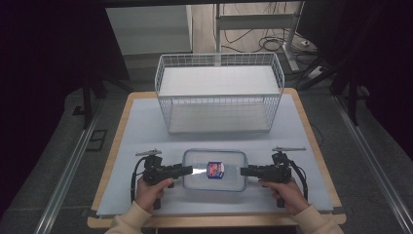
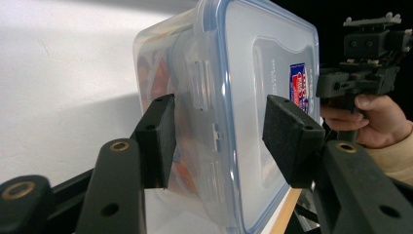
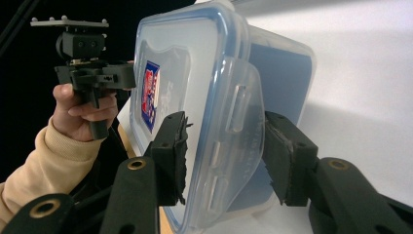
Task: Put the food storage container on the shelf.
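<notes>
A clear plastic container (image 1: 214, 170) with a blue-rimmed lid and a red and blue label (image 1: 215, 168) lies flat on the table near its front edge. My left gripper (image 1: 191, 170) straddles its left end. In the left gripper view the clip flap (image 2: 207, 102) sits between the jaws of my left gripper (image 2: 220, 105); one pad lies by the wall and the other stands just off the lid. My right gripper (image 1: 243, 170) is at the right end. Its own view shows my right gripper (image 3: 225, 122) shut on the container (image 3: 195, 63), with the pads on the lid and on the end flap.
A white wire basket (image 1: 219, 59) stands empty at the back of the table, behind the container. A pale mat (image 1: 141, 131) covers the wooden table top. Dark floor and metal rails run along both sides. Something orange-red (image 2: 146, 73) shows through the container's wall.
</notes>
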Action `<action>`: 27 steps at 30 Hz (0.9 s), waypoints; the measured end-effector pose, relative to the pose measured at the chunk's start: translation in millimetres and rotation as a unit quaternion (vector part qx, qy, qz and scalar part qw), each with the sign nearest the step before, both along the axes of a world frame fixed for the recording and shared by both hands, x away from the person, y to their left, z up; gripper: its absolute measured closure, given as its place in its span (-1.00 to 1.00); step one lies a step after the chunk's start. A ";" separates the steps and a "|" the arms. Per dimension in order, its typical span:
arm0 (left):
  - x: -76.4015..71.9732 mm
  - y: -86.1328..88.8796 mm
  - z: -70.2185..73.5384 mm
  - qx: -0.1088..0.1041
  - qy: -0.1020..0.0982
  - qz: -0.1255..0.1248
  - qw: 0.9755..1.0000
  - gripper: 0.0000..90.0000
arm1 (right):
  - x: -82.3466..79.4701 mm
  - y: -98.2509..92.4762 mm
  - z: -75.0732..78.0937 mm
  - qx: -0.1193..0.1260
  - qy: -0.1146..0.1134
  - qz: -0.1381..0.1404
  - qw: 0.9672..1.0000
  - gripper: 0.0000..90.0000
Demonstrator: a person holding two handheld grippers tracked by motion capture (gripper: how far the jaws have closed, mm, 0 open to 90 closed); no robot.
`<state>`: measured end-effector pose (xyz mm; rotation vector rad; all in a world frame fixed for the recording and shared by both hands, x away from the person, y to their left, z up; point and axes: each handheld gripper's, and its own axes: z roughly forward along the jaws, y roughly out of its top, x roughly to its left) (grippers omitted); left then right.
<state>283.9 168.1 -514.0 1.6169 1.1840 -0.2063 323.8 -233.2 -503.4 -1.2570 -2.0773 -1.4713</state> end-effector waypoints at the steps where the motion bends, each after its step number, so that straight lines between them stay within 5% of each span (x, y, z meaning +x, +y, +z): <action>1: -1.1 -0.4 0.5 0.001 -0.002 0.001 1.000 0.05 | -0.3 -0.1 0.3 0.001 0.000 0.000 1.000 0.21; 8: -7.8 -5.3 8.1 0.021 -0.027 0.005 0.999 0.07 | -2.8 -0.1 4.5 -0.003 -0.014 -0.005 1.000 0.21; 27: -0.6 -4.7 37.6 0.013 -0.052 0.010 0.998 0.07 | 5.8 -0.7 37.9 0.011 -0.059 -0.013 0.998 0.22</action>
